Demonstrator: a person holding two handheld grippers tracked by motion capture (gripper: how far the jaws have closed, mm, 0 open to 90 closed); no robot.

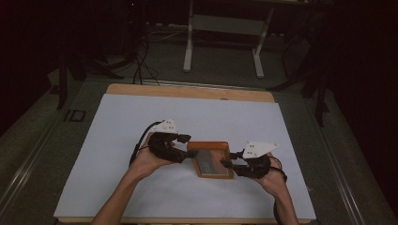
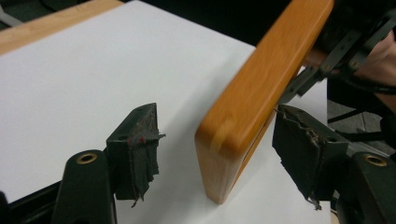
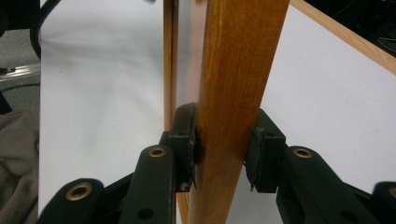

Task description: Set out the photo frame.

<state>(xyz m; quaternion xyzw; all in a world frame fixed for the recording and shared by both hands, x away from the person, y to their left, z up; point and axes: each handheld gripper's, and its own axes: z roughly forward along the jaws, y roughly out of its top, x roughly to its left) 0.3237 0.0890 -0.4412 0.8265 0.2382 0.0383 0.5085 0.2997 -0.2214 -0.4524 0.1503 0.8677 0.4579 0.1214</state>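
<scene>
A wooden frame (image 1: pixel 209 146) with a grey inner panel lies on the white sheet (image 1: pixel 141 122) near the table's middle. My left gripper (image 1: pixel 187 146) stands open at the frame's left end. In the left gripper view the frame's rounded corner (image 2: pixel 261 79) sits between the frayed pads (image 2: pixel 137 149) of the left gripper (image 2: pixel 217 144), and the left pad is well clear of the wood. My right gripper (image 1: pixel 228 159) is shut on the frame's right rim. In the right gripper view both pads of the right gripper (image 3: pixel 224 144) press the rim (image 3: pixel 238 60).
The white sheet covers most of the wooden table (image 1: pixel 187 91), with bare sheet all around the frame. A metal stand (image 1: pixel 220 42) is on the dark floor beyond the far edge. Both forearms come in from the near edge.
</scene>
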